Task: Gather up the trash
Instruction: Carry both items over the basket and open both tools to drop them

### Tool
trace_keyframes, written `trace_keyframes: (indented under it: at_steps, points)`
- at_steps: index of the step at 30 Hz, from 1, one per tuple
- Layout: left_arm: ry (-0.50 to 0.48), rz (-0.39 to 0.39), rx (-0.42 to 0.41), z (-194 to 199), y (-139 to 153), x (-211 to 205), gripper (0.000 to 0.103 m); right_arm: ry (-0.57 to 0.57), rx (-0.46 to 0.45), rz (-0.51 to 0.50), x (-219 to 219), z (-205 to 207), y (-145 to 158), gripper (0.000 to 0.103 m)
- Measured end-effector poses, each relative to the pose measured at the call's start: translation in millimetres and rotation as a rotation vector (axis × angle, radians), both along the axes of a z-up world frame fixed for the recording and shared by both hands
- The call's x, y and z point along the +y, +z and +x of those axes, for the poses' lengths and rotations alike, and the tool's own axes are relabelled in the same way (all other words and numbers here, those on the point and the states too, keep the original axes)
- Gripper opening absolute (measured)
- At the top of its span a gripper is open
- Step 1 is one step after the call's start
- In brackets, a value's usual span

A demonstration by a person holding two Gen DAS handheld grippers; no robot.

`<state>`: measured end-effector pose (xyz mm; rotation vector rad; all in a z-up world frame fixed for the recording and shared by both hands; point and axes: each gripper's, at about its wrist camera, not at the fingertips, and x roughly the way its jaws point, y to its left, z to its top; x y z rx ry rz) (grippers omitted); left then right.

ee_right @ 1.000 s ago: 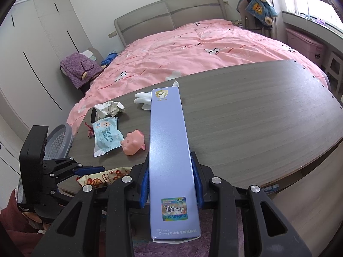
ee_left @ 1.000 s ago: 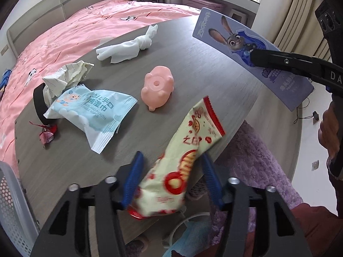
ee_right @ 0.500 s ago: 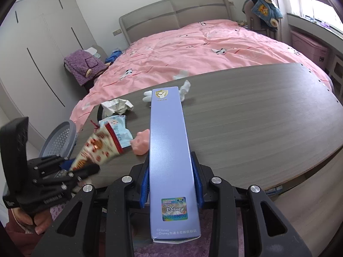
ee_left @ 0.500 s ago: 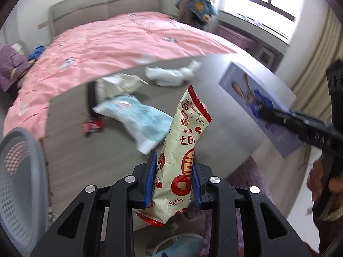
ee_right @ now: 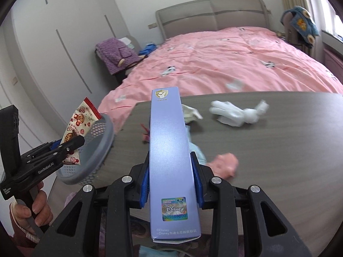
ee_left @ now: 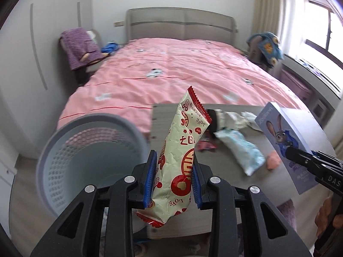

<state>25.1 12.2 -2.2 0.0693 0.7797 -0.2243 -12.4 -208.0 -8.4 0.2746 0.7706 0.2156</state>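
- I have the left gripper (ee_left: pixel 173 178) clamped on the snack wrapper (ee_left: pixel 181 156), the blue pads pressing its lower half from both sides; those jaws have just been closing, and the wrapper sits firmly between them
- The right gripper (ee_right: pixel 171 178) is clamped on the long purple box (ee_right: pixel 170 160), which stands out ahead of the fingers along their line
- As I read it, the step in hand is carrying both pieces over to the gray basket (ee_left: pixel 70 132) and dropping them in
- To do it well I would bring each gripper right over the open mouth before letting go, since the wrapper is light and floppy and could drift onto the rim
- The box is long, so I would tip its far end down into the basket first, or it may bridge the rim and topple out
- From the left gripper the basket lies just ahead and to the left, below the fingers; the wrapper's top leans to the right of it
- From the right gripper the basket is off to the left, beside the table (ee_right: pixel 278 150) edge
- More trash waits on the table ahead of the right gripper: a white crumpled tissue (ee_right: pixel 238 113), a pale blue wipes packet (ee_left: pixel 242 152) and a small red scrap (ee_left: pixel 205 145)
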Motion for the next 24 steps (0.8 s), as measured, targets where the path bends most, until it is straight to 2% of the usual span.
trace_keyframes:
  at_steps: [11, 24]
  points:
    - [0.204, 0.001, 0.058, 15, -20, 91, 0.029, 0.207, 0.023, 0.002, 102, 50, -8, 0.033]
    - [0.333, -0.023, 0.094, 39, -38, 149, 0.029, 0.367, 0.069, -0.046, 195, 92, -18, 0.033]
